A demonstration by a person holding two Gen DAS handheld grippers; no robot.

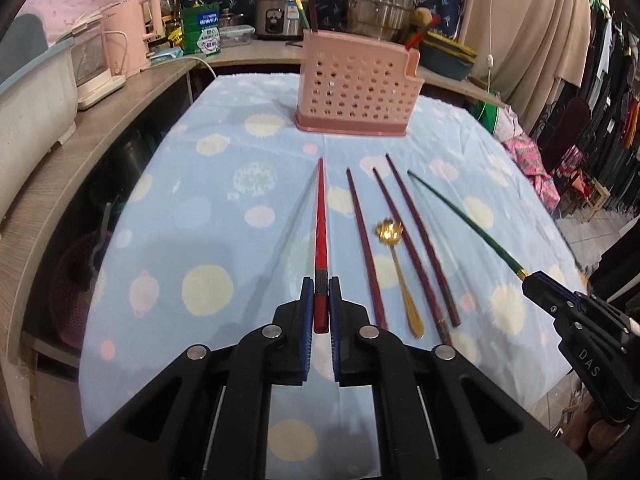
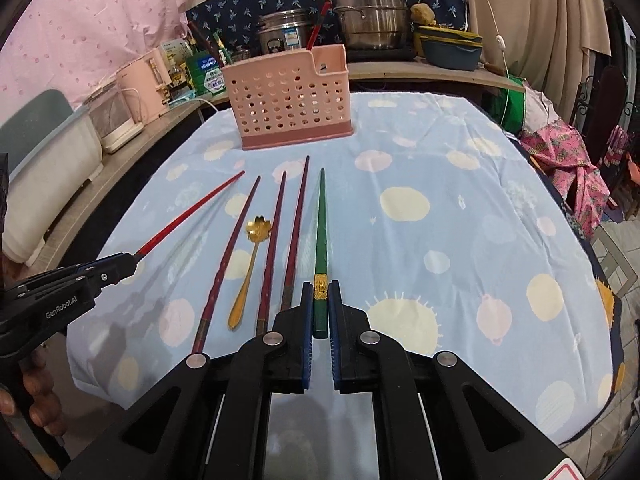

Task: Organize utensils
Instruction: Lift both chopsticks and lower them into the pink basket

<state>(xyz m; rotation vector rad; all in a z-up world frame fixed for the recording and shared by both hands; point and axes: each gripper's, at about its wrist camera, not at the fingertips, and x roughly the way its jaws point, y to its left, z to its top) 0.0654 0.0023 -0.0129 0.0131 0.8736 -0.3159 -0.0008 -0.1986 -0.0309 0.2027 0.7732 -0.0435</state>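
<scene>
The left claw (image 1: 321, 286) was clamped on the thick end of a red chopstick (image 1: 320, 216), its blue pads (image 1: 307, 300) pressing both sides of the butt. The chopstick pointed away from the claw toward the pink holder (image 1: 354, 88) and seemed raised off the cloth (image 1: 208, 208), judging by the shadow beside it. In the right wrist view the same claw (image 2: 120, 266) came in from the left edge with the red chopstick slanting up and right.

Right of it, three dark red chopsticks (image 2: 230, 256) lay flat on the cloth, roughly parallel, tips toward the holder. A gold spoon (image 2: 248, 264) with a flower-shaped bowl lay between the first and second of them, bowl away from the claws.

Further right, the right claw (image 2: 320, 292) gripped a green chopstick (image 2: 321, 232) at its thick end, just behind a gold band, with the tip pointing toward the holder. The left wrist view showed this claw (image 1: 532, 280) at the right edge, the green chopstick reaching up and left from it.

The holder stood upright at the far end of the cloth, well apart from the row, with a few sticks already in it. Pots (image 2: 370, 12) and a pink kettle (image 2: 140, 84) sat on the counter behind.
</scene>
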